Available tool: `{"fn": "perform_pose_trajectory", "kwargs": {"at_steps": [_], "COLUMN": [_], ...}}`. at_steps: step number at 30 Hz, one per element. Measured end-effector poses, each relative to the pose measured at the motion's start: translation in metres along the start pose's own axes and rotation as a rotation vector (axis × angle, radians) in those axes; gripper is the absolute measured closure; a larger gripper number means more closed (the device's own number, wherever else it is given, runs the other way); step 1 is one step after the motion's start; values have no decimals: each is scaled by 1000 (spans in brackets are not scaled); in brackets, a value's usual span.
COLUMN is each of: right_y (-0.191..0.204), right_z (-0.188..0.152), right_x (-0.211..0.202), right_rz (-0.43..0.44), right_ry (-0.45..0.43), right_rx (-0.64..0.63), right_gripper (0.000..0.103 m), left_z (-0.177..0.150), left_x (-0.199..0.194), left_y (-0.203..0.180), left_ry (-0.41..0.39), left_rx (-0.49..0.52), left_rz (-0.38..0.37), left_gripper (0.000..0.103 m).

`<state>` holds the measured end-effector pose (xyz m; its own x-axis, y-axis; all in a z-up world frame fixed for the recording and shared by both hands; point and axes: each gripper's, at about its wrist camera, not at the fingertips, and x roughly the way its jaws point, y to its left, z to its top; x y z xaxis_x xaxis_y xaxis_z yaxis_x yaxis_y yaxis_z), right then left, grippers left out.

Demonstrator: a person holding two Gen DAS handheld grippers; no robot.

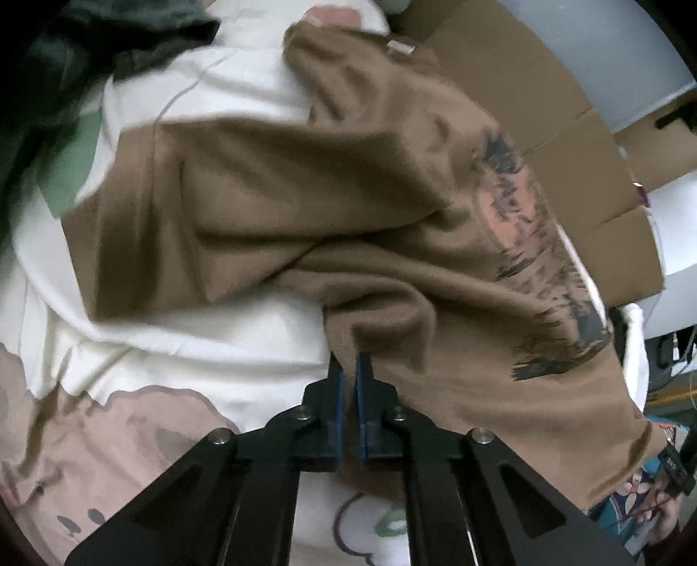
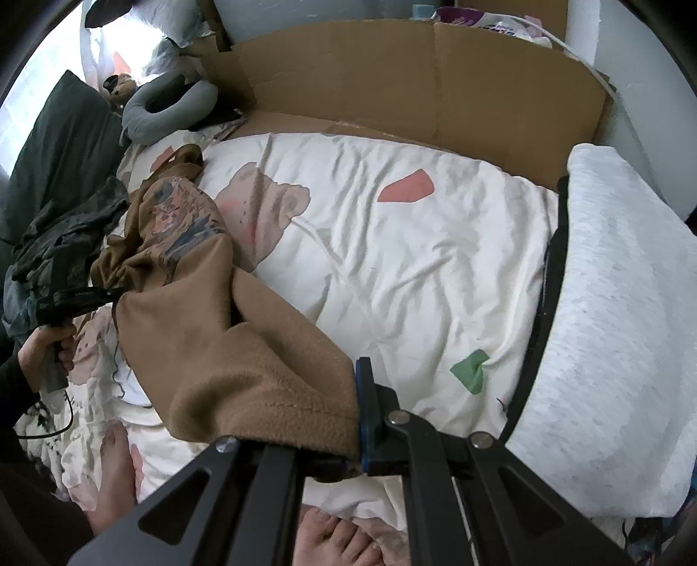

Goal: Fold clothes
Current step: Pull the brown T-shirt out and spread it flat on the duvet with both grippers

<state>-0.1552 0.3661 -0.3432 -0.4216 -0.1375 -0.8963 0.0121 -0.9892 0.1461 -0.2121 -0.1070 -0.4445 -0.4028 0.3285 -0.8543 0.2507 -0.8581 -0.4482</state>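
With both the left gripper (image 1: 350,363) and right gripper (image 2: 358,370) clenched on the brown fleece (image 1: 270,191), we pull its hem taut over the white duvet (image 2: 392,244) before folding.

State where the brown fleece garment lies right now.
In both wrist views the brown fleece garment lies crumpled on the white patterned duvet, left of the cardboard.

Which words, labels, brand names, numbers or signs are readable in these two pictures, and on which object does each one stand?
No text can be read in either view.
Brown garment: a dark and pink printed graphic, blurred; no letters can be made out.
Small pale tag at the garment's edge: too small and blurred to read.
Packaging behind the cardboard: printed, but too small to read.
Bed cover: only coloured shapes, no writing.
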Motion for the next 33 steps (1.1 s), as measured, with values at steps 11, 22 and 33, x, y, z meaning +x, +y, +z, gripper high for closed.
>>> {"fn": "perform_pose_trajectory", "kwargs": {"at_steps": [11,22,33], "right_y": [-8,-17,-14], "right_z": [8,7,-33], "right_x": [-64,-156,-221], "right_rz": [-49,-104,-119], "right_ry": [-101,-211,-226], "right_rx": [18,35,45], "right_gripper": [100,100,100], "left_z": [32,36,0], "left_x": [-72,-162,-229], "left_y": [-40,-19,-1], "left_ry": [-84,-154,-179], "left_rx": [44,63,50], "left_rz": [-111,-159,-165], "left_gripper": [101,101,101]}}
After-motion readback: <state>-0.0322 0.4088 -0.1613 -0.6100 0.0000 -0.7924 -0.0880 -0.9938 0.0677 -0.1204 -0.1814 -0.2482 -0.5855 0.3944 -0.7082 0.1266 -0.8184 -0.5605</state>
